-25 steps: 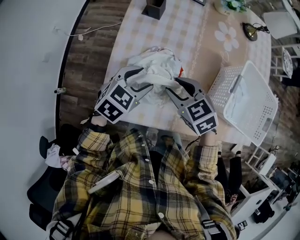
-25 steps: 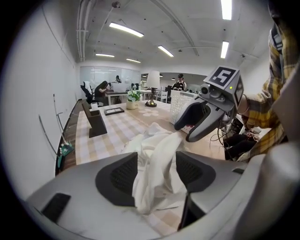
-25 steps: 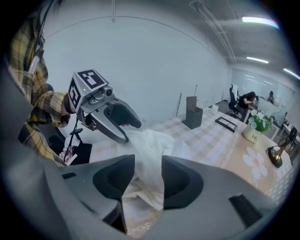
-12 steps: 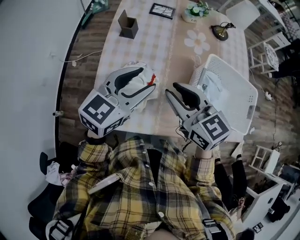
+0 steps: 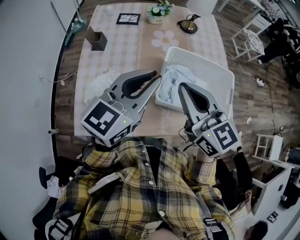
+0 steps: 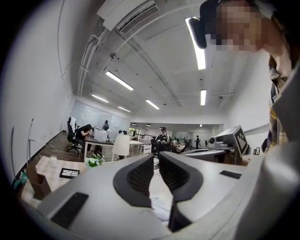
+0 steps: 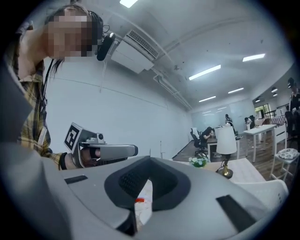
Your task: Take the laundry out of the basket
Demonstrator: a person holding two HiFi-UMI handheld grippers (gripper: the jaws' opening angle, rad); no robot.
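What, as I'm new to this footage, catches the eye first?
Two big grey grippers fill the middle: the left gripper, its empty jaws just closing to a slit, and the right gripper, shut. Behind them a white basket holds pale laundry, and a white garment lies on the table at left.

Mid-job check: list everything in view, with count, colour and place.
plastic mesh laundry basket: one, white, table's right side
crumpled laundry: one heap, white, inside basket
loose cloth garment: one, white, table, left of basket
table with checked cloth: one, beige
square box: one, dark brown, far left
framed picture: one, black, far edge
potted flowers: one, green-white, far edge
table lamp: one, white shade, far right
left gripper: grey, jaws just closing, slightly apart, nothing between
right gripper: grey, jaws shut
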